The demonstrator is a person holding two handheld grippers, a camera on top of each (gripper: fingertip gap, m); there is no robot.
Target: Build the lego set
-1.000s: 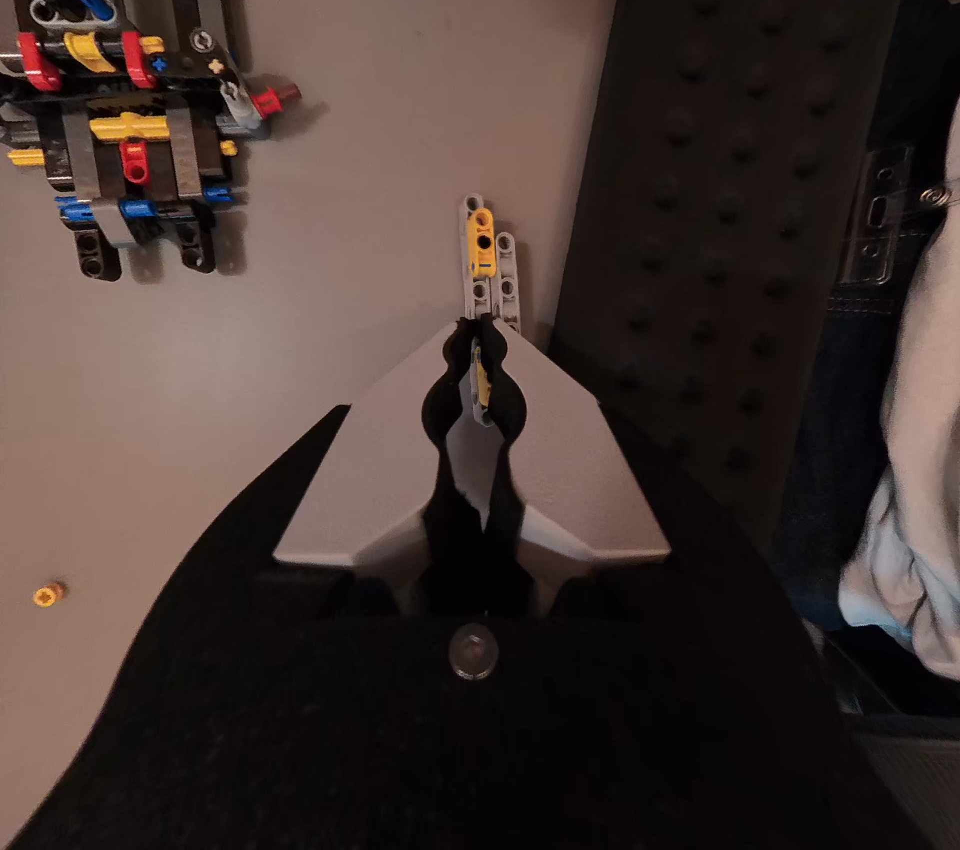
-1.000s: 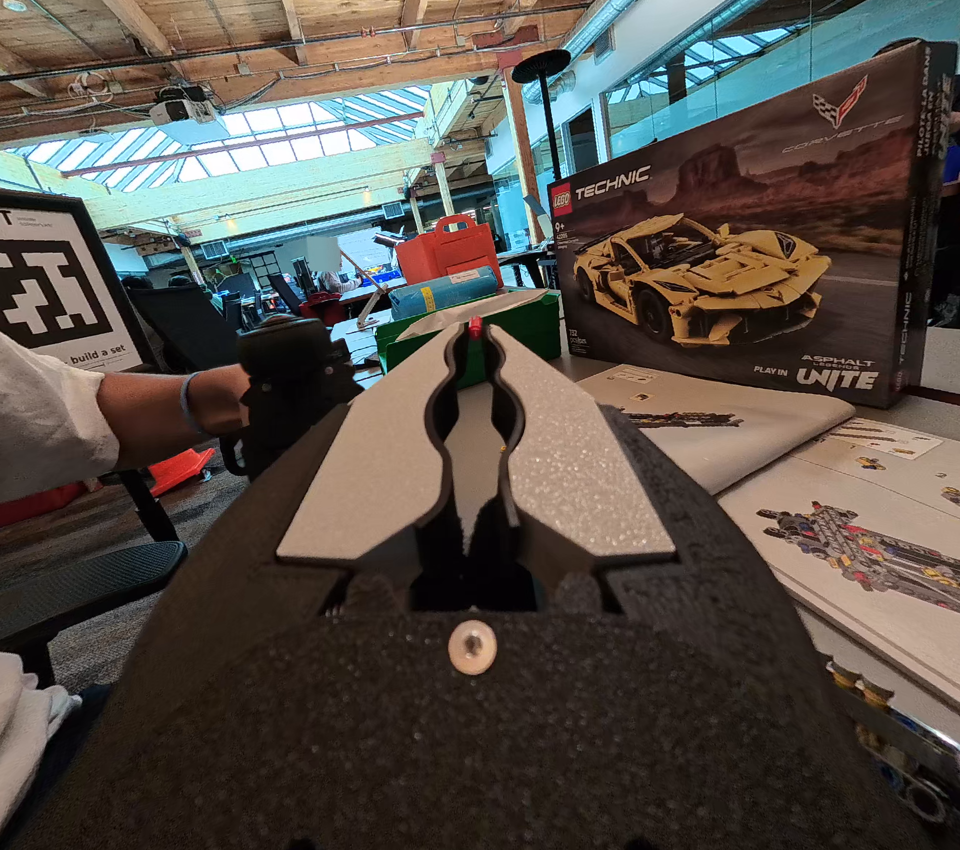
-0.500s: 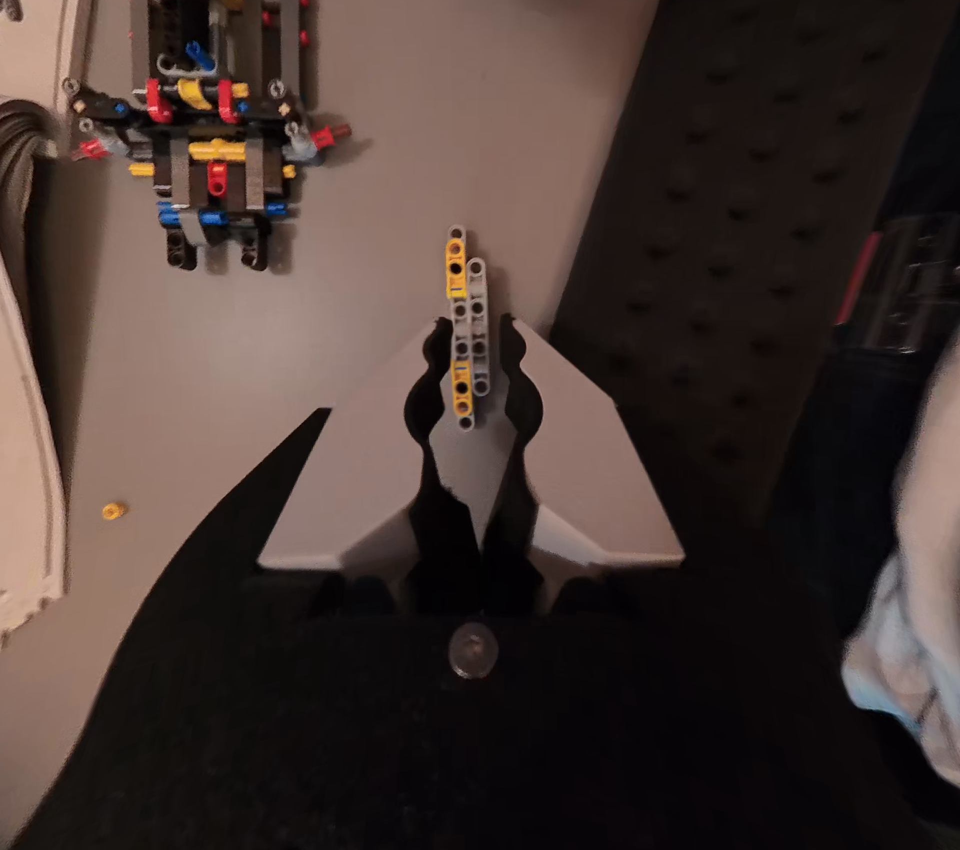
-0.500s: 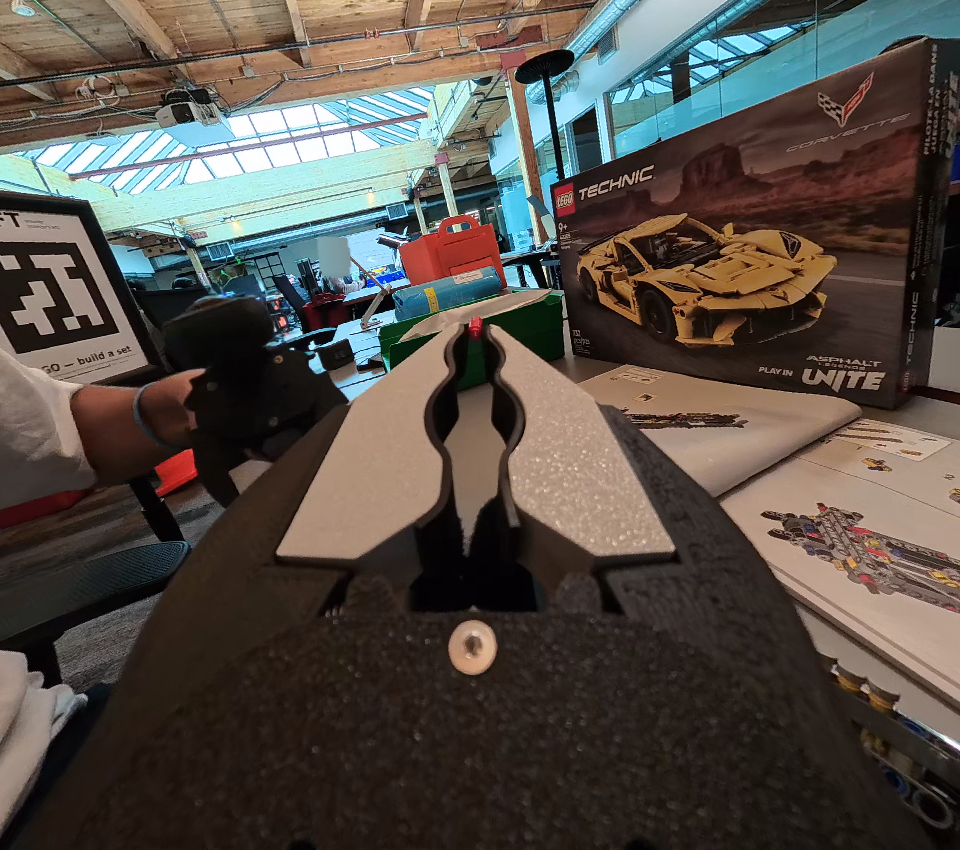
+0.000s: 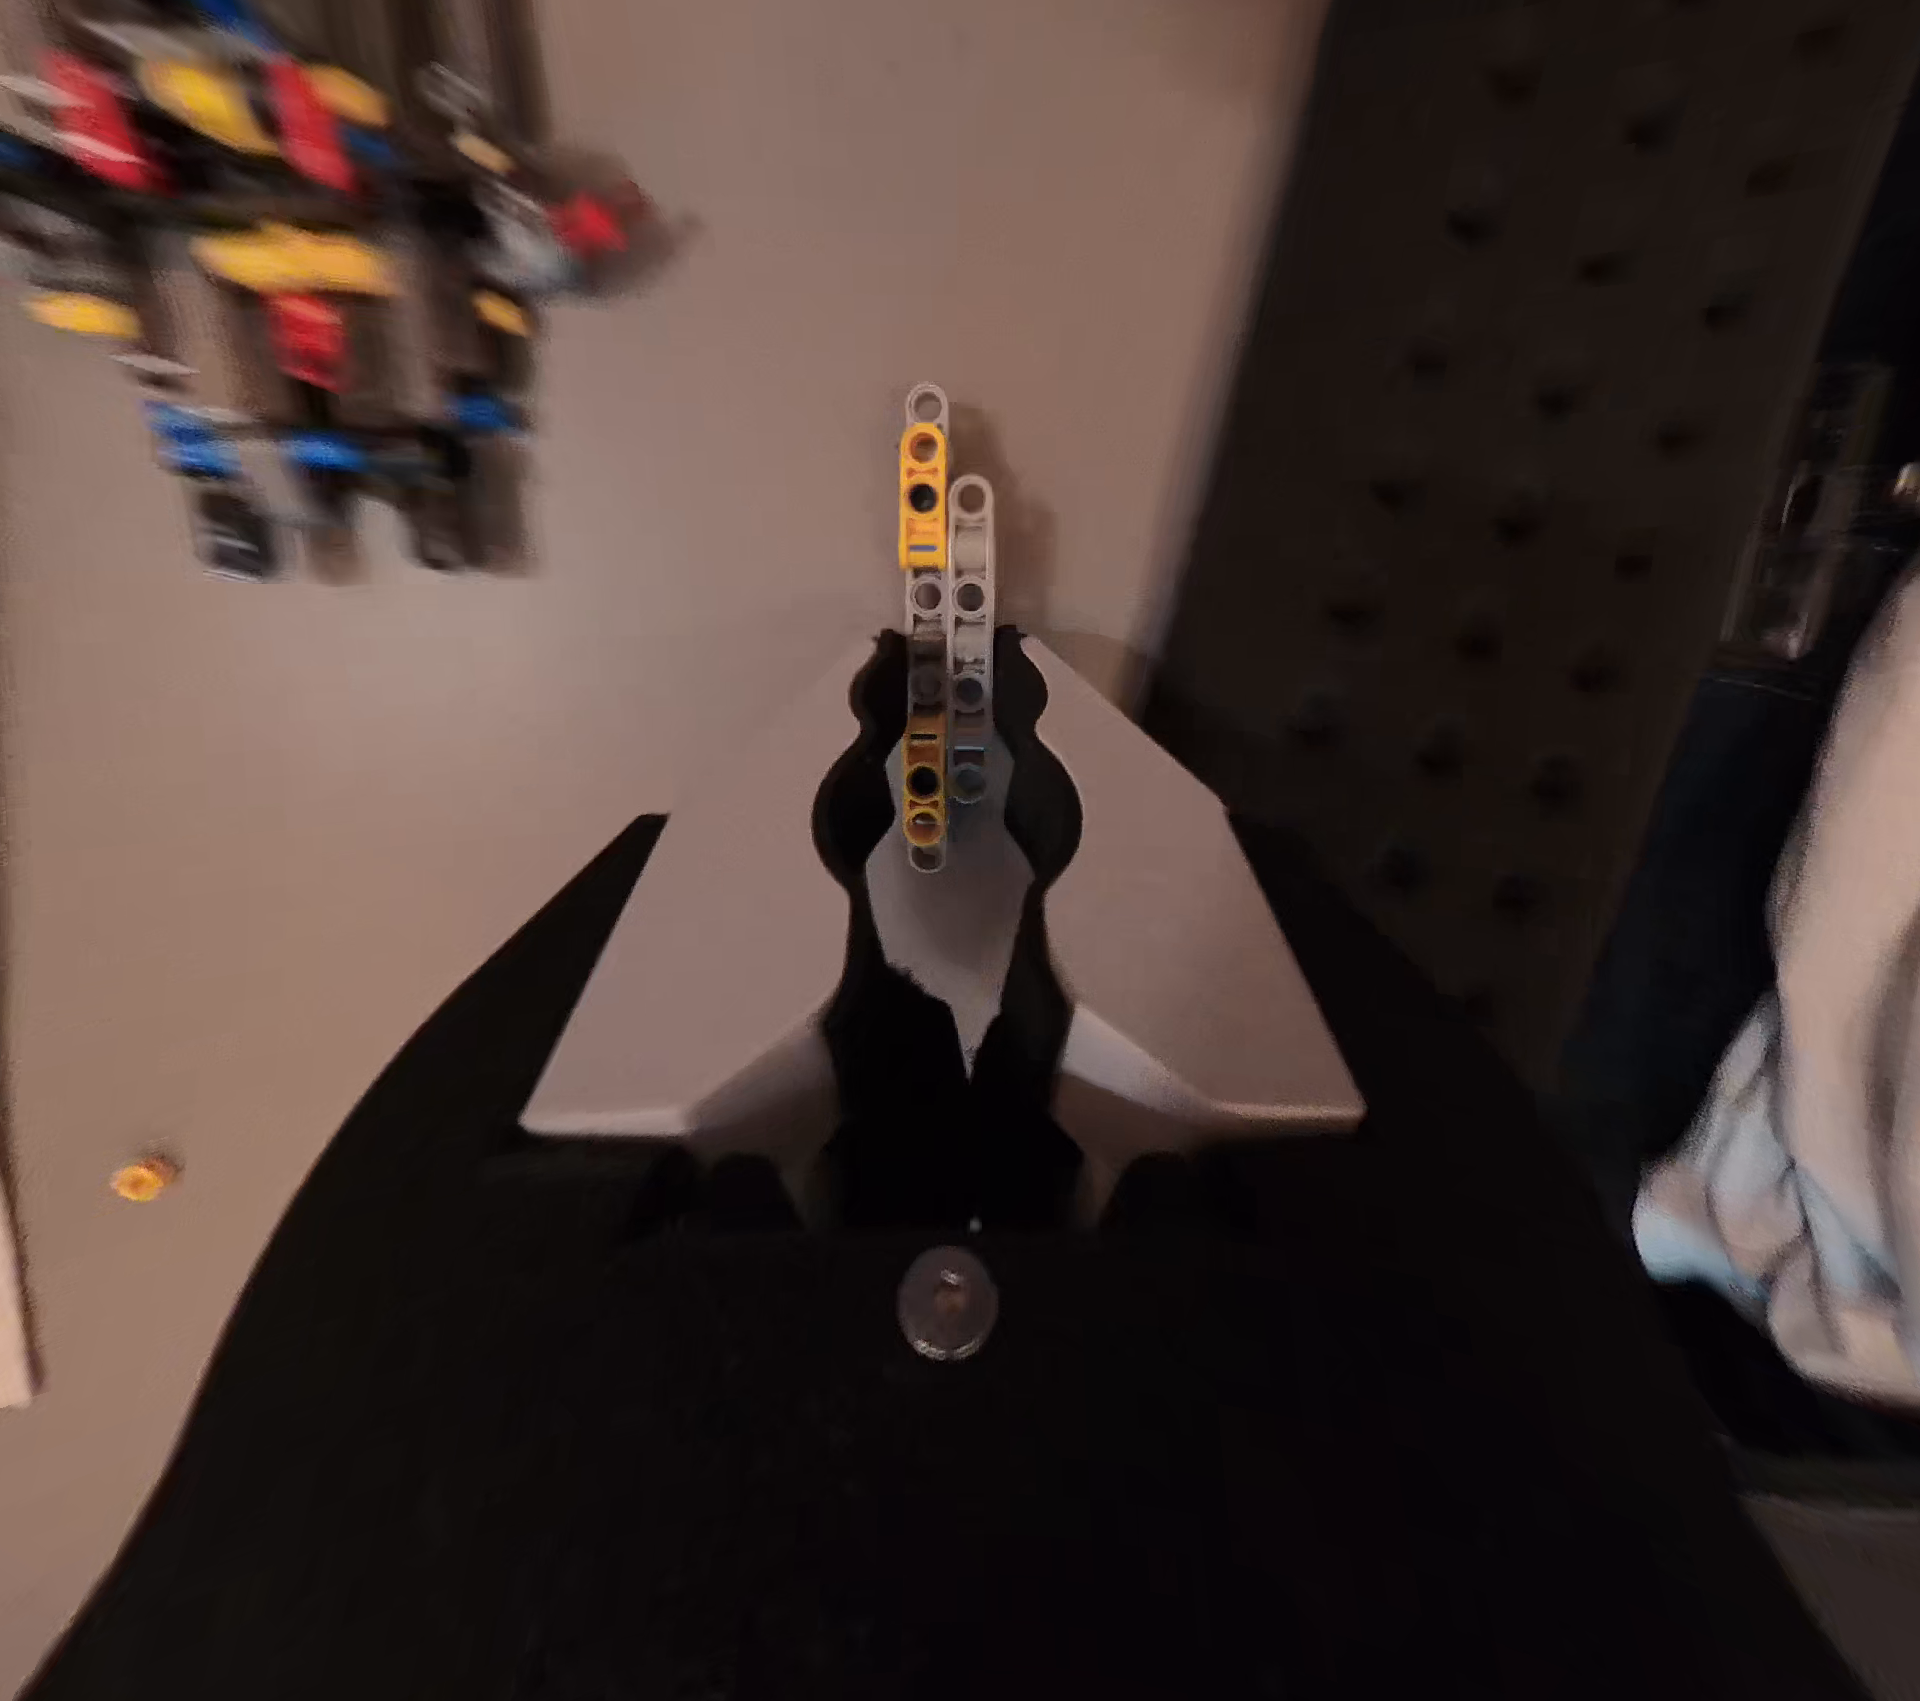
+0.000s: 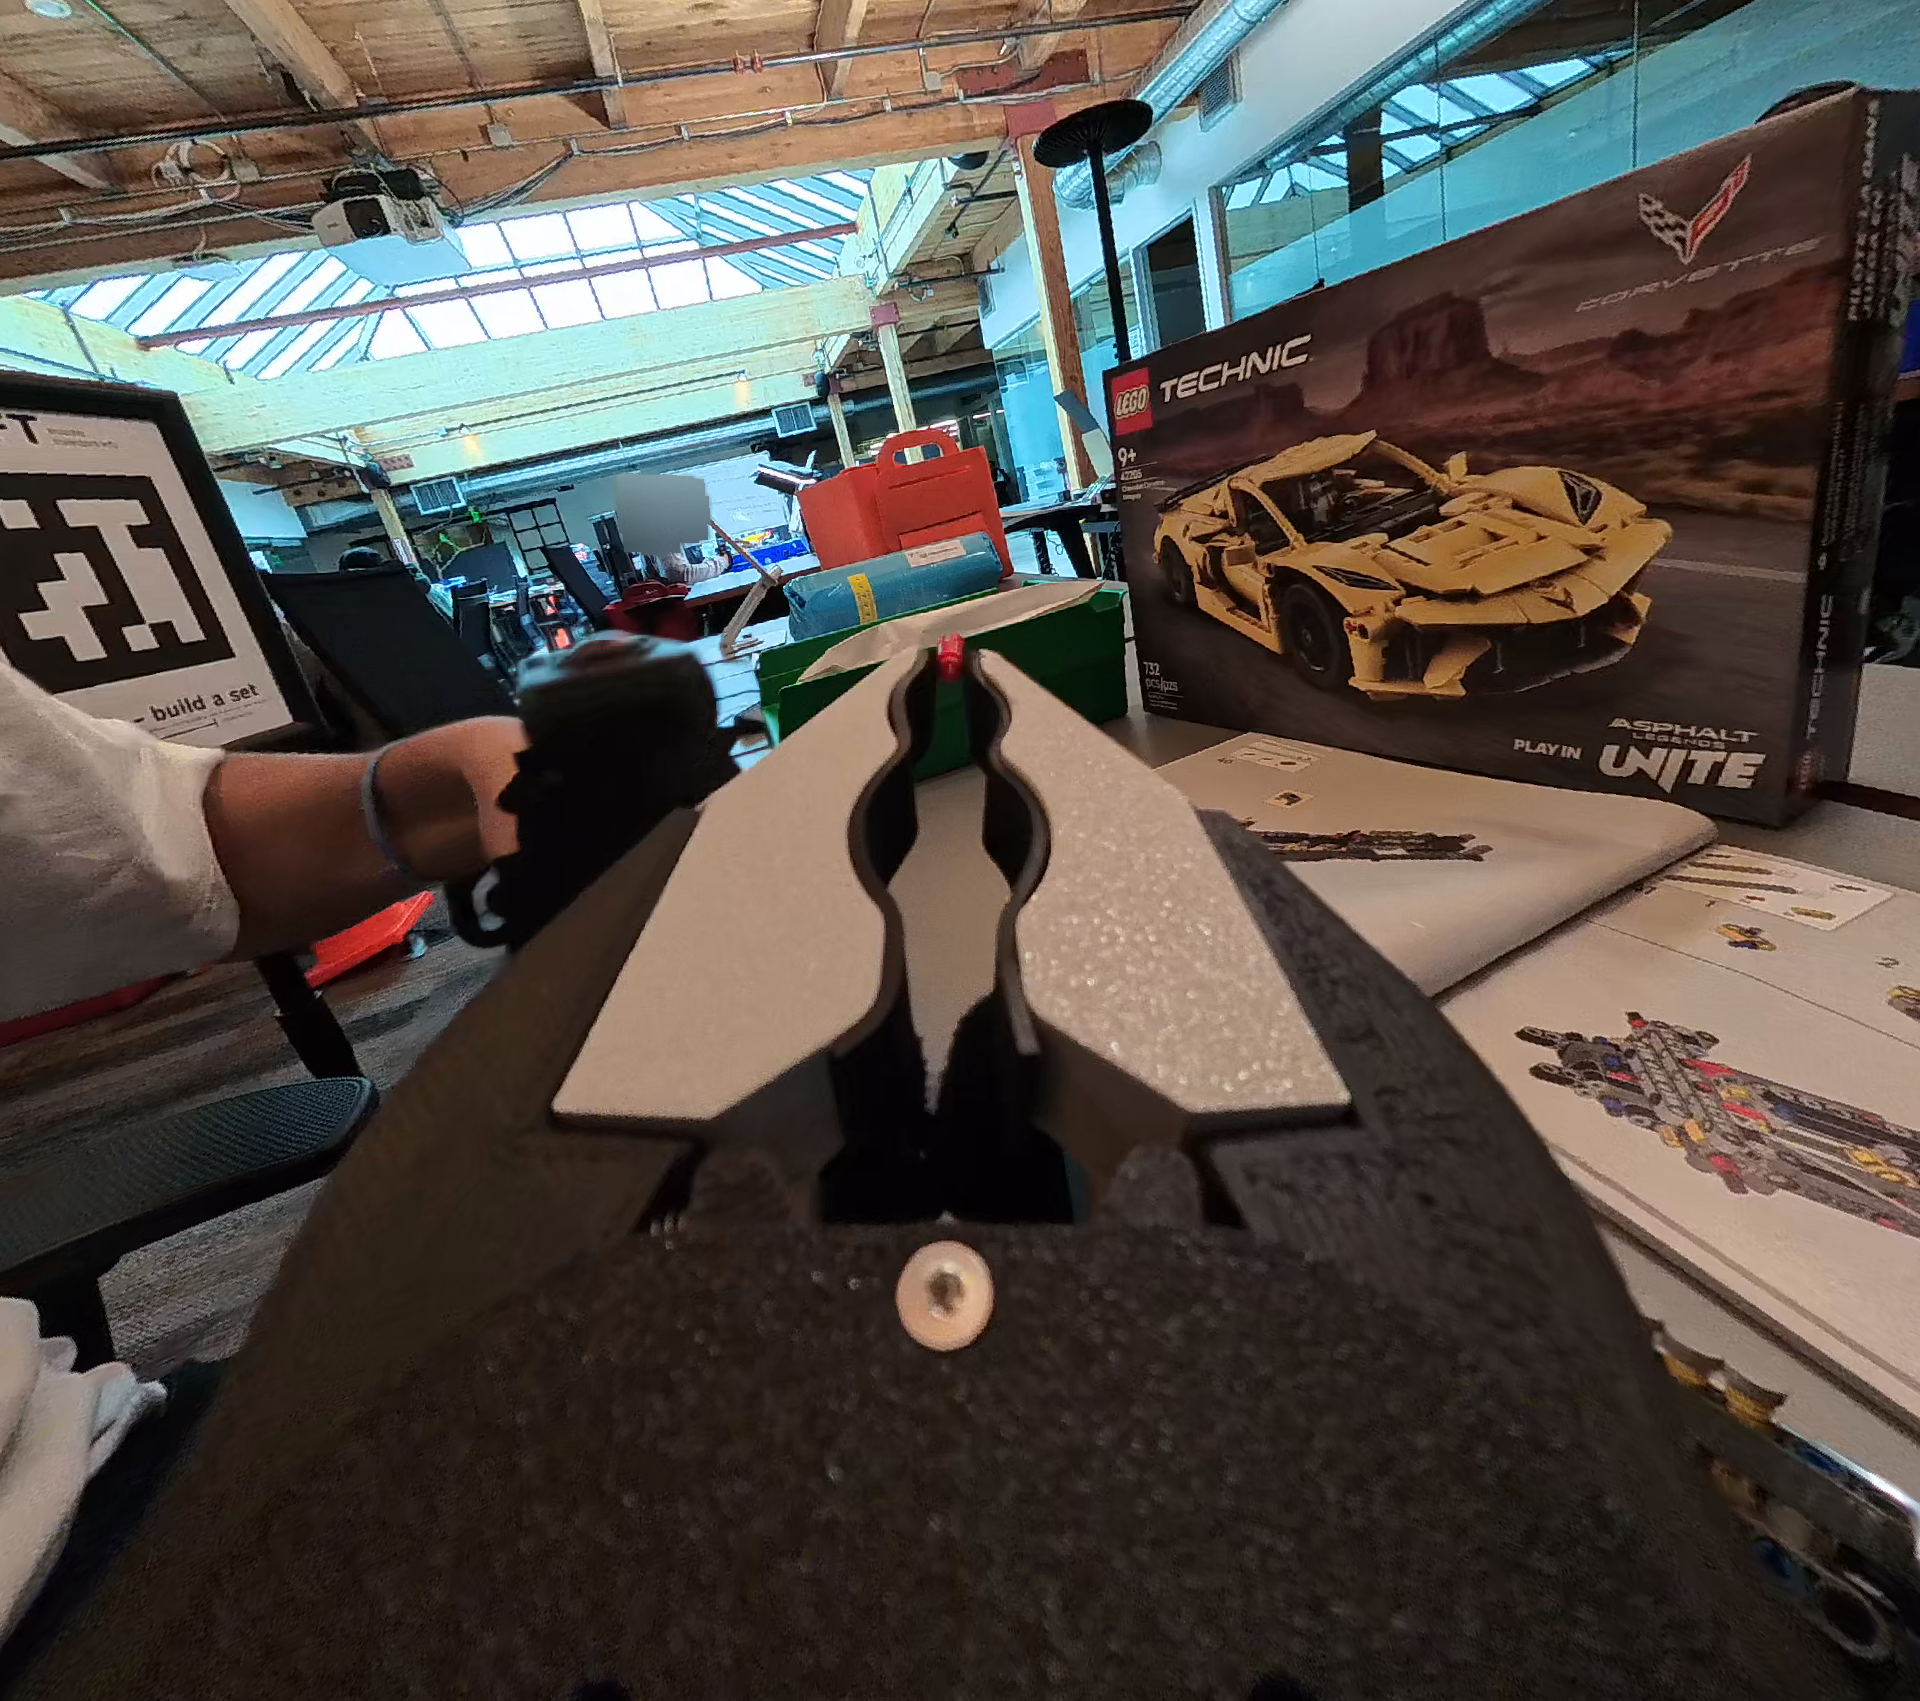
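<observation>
Grey and yellow beam piece (image 5: 943,612) sits between the fingers of your left gripper (image 5: 948,643), over the tan table (image 5: 883,93).

Your left gripper's jaws stand close about the beam piece, but you cannot tell from this view whether they pinch it or only flank it; its far end sticks out past the fingertips. Left of the beam piece and farther off, the partly built model (image 5: 281,217) lies blurred on the table; a small yellow piece (image 5: 145,1175) lies well apart, nearer you and to the left. Right of the beam piece runs a dark studded strip (image 5: 1538,404). Your right gripper (image 6: 948,666) is raised off the table, jaws nearly together, nipping a small red piece (image 6: 948,652) at the tips, with the set's box (image 6: 1475,508) and open instruction booklet (image 6: 1714,1028) to its right.
</observation>
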